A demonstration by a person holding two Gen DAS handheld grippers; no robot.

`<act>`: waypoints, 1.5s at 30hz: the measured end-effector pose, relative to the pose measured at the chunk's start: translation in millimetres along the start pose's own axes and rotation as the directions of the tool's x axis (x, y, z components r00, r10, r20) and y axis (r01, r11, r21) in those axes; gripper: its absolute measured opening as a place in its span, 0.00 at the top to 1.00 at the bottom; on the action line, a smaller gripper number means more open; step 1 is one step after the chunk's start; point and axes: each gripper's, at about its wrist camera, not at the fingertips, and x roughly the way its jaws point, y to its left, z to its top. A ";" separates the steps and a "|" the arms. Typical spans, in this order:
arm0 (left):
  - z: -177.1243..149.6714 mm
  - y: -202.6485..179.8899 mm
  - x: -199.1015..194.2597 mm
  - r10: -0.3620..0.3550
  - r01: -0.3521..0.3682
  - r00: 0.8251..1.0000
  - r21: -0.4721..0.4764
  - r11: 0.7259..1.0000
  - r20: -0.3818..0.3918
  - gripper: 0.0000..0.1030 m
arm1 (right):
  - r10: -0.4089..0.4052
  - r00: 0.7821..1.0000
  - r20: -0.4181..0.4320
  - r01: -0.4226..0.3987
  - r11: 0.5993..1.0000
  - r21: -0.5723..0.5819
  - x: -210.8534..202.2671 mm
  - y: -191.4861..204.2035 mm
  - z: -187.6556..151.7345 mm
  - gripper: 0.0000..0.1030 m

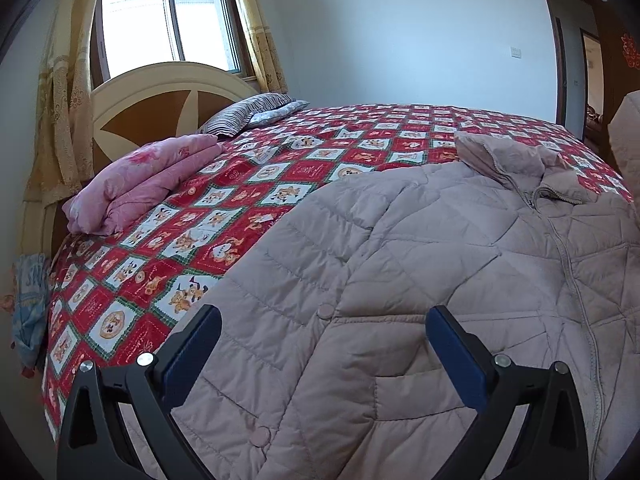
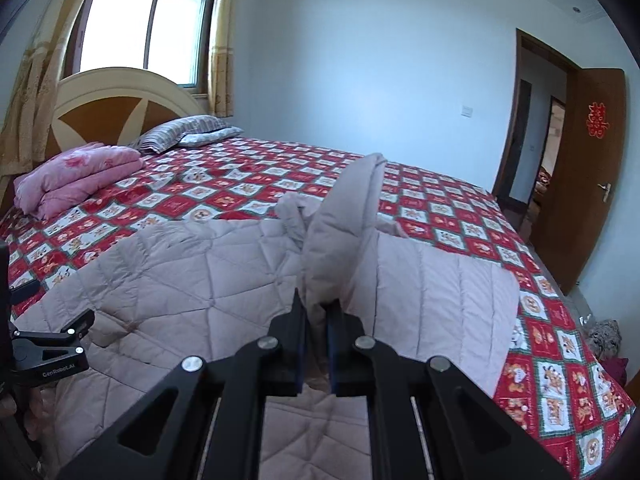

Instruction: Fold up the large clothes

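1. A pale pink quilted jacket is spread front-up on the near part of a bed covered by a red-and-white cartoon-patterned bedspread; its zipper runs down the right side of the left wrist view, and its collar lies rumpled at the far end.
2. The left gripper is held just above the jacket's near left part — its blue-padded fingers are spread wide apart and nothing is held between them.
3. Two round snap buttons are seen on the jacket between and below those fingers.
4. The right gripper is closed on a sleeve of the jacket; the sleeve is pinched between the two fingers and rises from them, lifted clear of the jacket body.
5. In the right wrist view the left gripper shows at the left edge, over the jacket's near side.
6. A folded pink quilt lies near the headboard, well apart from the jacket, and a striped pillow rests beyond it.
7. A curtained window is seen behind the headboard, and a brown door stands open at the right.
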 end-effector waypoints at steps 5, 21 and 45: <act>-0.2 12.3 4.9 0.023 -0.023 1.000 -0.009 1.000 -0.008 0.01 | 0.065 0.997 -0.049 -0.065 0.998 -0.005 31.7 37.4 -15.3 0.90; 20.0 13.2 4.8 0.095 -0.095 0.995 0.004 0.995 -0.001 0.01 | 0.321 0.936 -0.143 -0.310 0.946 0.094 48.6 57.6 -41.5 0.34; 21.9 -123.7 81.3 0.284 -0.281 0.958 0.329 0.902 0.041 0.01 | -0.003 0.987 -0.163 0.074 0.900 0.429 51.2 -152.2 -51.9 0.55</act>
